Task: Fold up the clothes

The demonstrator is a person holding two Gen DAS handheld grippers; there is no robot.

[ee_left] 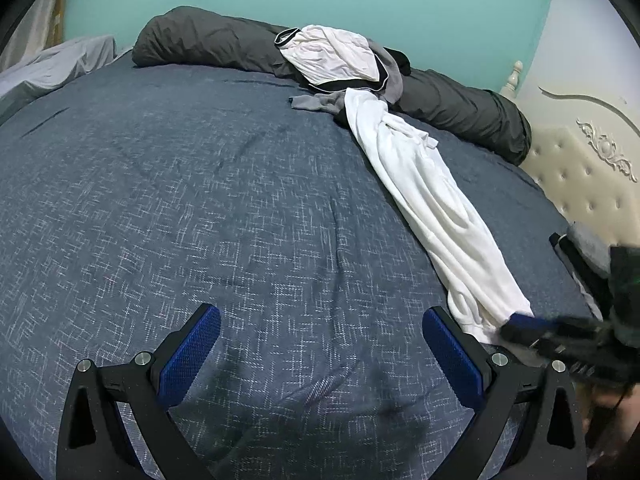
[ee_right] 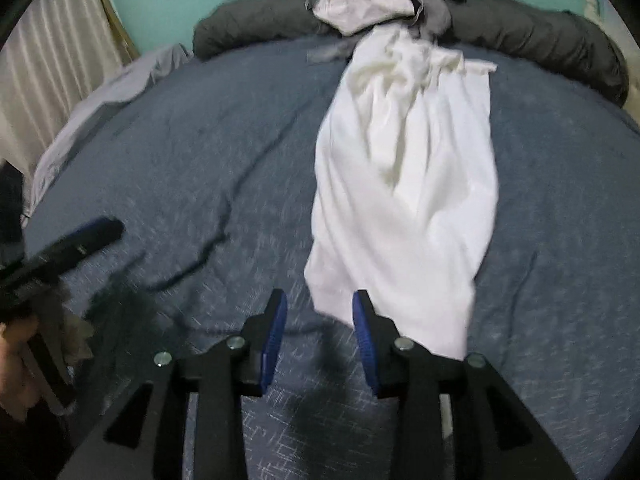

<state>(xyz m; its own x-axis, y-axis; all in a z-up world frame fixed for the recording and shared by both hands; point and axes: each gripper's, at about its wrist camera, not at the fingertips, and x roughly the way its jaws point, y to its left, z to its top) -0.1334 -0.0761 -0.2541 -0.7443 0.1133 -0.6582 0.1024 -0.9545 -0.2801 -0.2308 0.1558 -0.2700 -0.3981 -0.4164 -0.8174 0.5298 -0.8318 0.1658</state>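
Blue bedspread (ee_left: 200,200), white garment (ee_left: 432,200) stretched across, dark bolster (ee_left: 208,40), clothes pile (ee_left: 336,56)

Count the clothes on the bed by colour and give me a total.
White: 2, the long white cotton garment stretched across the blue bedspread and the crumpled white top on the pile.
Grey: 1, a grey garment.
Black: 1, a black piece, mostly hidden.
Total: 4

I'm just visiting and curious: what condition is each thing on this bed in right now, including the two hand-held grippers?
White garment: unfolded, bunched lengthwise, stretched across the bed.
Clothes pile: heaped, unfolded, on the dark rolled bedding.
Dark rolled bedding: rolled along the far edge.
Blue bedspread: spread out, lightly wrinkled.
Left hand-held gripper: open, holding nothing.
Right hand-held gripper: open, near the garment's end.
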